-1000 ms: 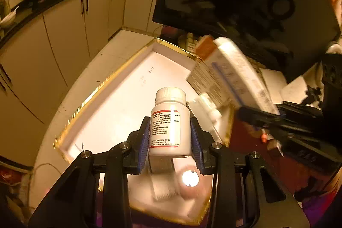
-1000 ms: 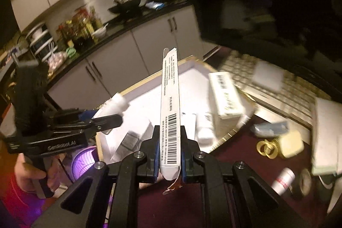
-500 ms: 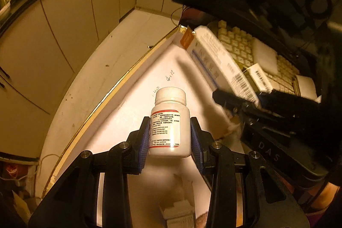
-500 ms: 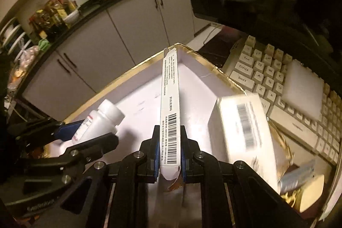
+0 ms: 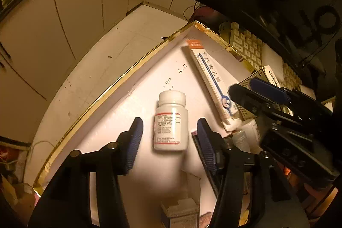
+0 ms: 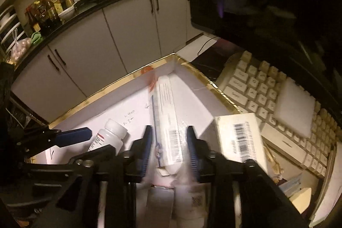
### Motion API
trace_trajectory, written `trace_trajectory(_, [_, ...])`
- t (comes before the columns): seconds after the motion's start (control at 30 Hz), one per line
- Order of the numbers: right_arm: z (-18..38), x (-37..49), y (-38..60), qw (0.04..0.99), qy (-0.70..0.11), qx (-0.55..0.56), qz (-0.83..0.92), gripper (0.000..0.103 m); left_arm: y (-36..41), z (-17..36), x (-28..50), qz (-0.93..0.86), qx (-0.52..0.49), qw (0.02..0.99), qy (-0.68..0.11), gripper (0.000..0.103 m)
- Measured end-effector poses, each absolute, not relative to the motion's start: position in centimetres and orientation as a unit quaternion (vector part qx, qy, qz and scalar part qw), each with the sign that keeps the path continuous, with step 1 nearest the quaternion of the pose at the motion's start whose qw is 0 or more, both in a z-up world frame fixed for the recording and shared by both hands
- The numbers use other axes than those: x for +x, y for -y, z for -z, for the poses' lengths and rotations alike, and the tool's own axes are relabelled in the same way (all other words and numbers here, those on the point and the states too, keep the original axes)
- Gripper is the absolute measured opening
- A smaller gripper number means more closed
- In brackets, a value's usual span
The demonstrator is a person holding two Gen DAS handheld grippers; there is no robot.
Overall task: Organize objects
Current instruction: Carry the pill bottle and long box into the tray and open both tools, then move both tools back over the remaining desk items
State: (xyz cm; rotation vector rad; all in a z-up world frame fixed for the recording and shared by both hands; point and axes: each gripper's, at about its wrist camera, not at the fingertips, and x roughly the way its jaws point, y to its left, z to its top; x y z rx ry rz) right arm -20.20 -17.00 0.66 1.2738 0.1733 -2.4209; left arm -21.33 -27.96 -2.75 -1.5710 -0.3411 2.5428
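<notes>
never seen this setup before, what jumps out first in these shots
A white pill bottle lies in a shallow white tray with a gold rim, between the open fingers of the left gripper. Beside it, a long medicine box lies near the tray's far corner, framed by the open right gripper. A beige keyboard sits beyond the tray's right edge.

The right gripper (image 6: 168, 143), jaws apart, straddles a long carton (image 6: 167, 121), seemingly lying in the white tray (image 6: 192, 72) beside a pill bottle (image 6: 110, 138).
</notes>
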Motion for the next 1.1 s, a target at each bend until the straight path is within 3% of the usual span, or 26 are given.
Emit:
trace_trajectory(0.23, [-3.6,-16.1,13.3,0.225,-0.012,0.426,0.876,0.06,26.5,1.0,-17.7,-0.859,-0.491,0.092,0.107,0.056])
trace_trajectory(0.43, [-4.5,-8.4,5.7,0.207,0.015,0.385,0.899,0.079,24.3,-0.7,-13.5,-0.87,-0.464,0.13,0.105,0.068])
trace_trajectory(0.77, [-0.8,0.4,-3.9,0.106,0.042,0.379,0.918,0.08,15.9,-2.9,-10.6,-0.866,-0.449,0.21,0.065,0.073])
trace_trajectory(1.1, [0.7,3.7,-9.1,0.068,0.096,0.374,0.92,0.08,4.4,0.6,-12.6,-0.833,-0.485,0.266,0.005,0.073])
